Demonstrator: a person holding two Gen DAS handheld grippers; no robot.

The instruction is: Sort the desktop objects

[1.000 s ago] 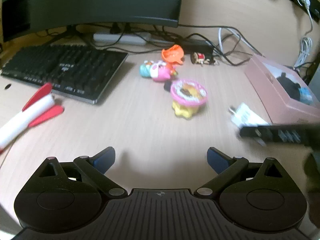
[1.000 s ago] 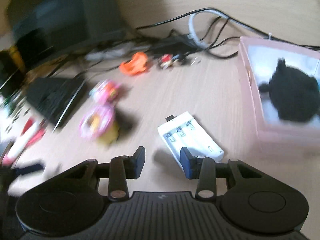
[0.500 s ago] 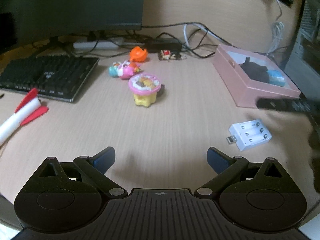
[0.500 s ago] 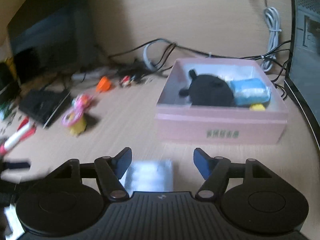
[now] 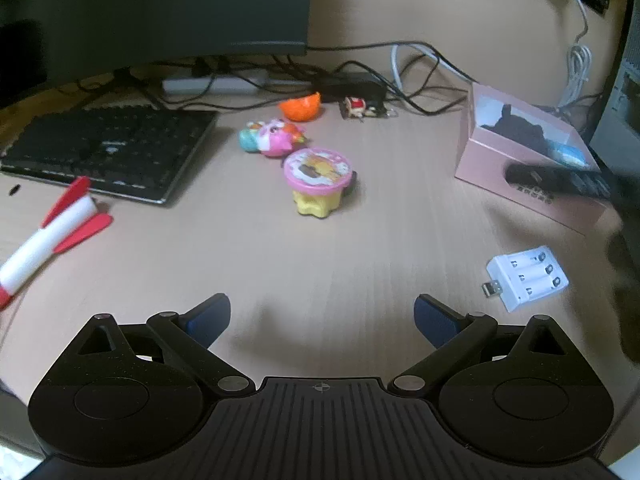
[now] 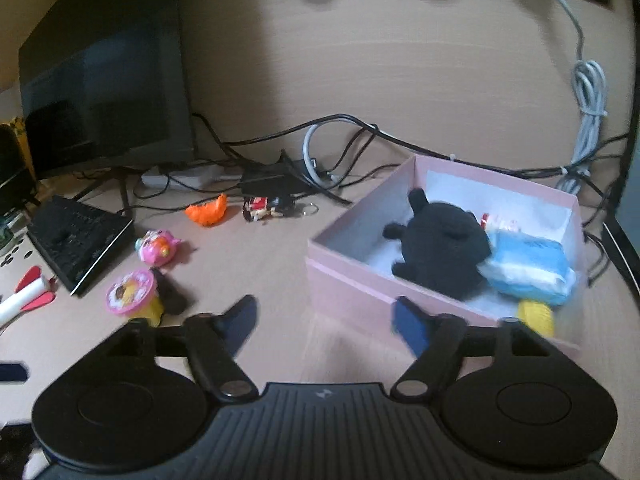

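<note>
- While the left gripper [image 5: 322,316] hangs over the bare light wooden desk [image 5: 320,264], its blue-tipped jaws stand wide with nothing between them.
- The right gripper [image 6: 324,322] has just been opening its jaws; they stand wide and empty, near the front wall of the open pink cardboard box [image 6: 348,284].
- Free desk lies between the pink-lidded yellow toy cup [image 5: 318,180] and the box.
- Only the left view shows the white battery charger [image 5: 526,278], lying flat near the box and apart from it.
- Only the right view shows well inside the box: a black plush toy [image 6: 440,244] touching a blue packet [image 6: 528,270].
- The red and white toy rocket [image 5: 48,236] lies near the desk's left edge, beside the black keyboard [image 5: 108,152].
</note>
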